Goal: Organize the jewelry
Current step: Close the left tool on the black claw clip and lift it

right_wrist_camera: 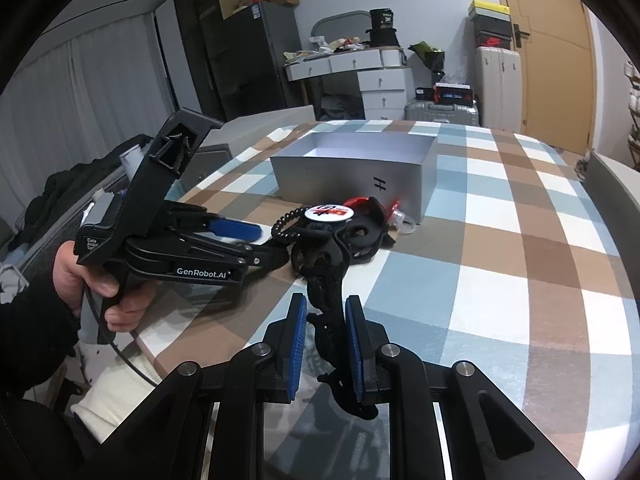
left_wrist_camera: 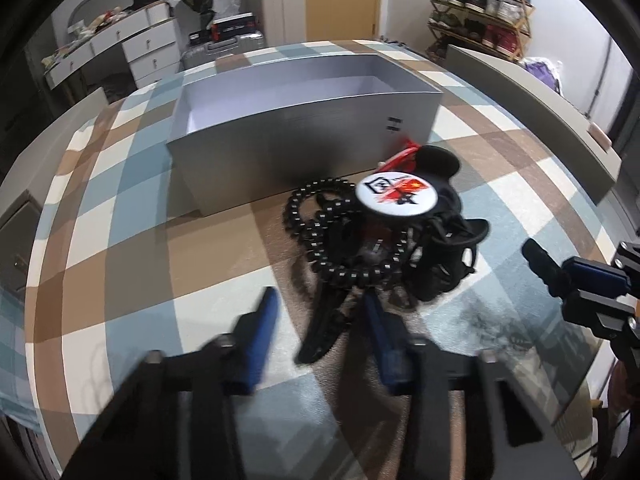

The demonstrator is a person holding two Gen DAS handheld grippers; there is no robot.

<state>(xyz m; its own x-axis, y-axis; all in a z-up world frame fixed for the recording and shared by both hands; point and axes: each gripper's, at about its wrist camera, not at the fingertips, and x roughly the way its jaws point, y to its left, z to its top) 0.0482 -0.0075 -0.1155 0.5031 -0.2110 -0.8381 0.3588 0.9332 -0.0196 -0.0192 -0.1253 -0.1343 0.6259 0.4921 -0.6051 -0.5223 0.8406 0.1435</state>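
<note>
A pile of jewelry lies on the checked tablecloth before an open grey box [left_wrist_camera: 304, 136]: a black bead necklace [left_wrist_camera: 320, 236], a round white badge [left_wrist_camera: 396, 194] with red and black print, black hair pieces and a red item [left_wrist_camera: 404, 156]. My left gripper [left_wrist_camera: 320, 312] is open, its blue pads either side of a black strap-like piece [left_wrist_camera: 324, 332] at the pile's near edge. In the right wrist view my right gripper [right_wrist_camera: 326, 312] is open around a black strap-like piece [right_wrist_camera: 332, 320] trailing from the pile [right_wrist_camera: 336, 232]. The box [right_wrist_camera: 352, 176] is empty inside.
The table [right_wrist_camera: 520, 280] has a rounded edge on the right and near side. A person's hand holds the left gripper [right_wrist_camera: 240, 240] at the table's left edge. Drawers, suitcases, a shoe rack [left_wrist_camera: 480, 8] and a door stand behind.
</note>
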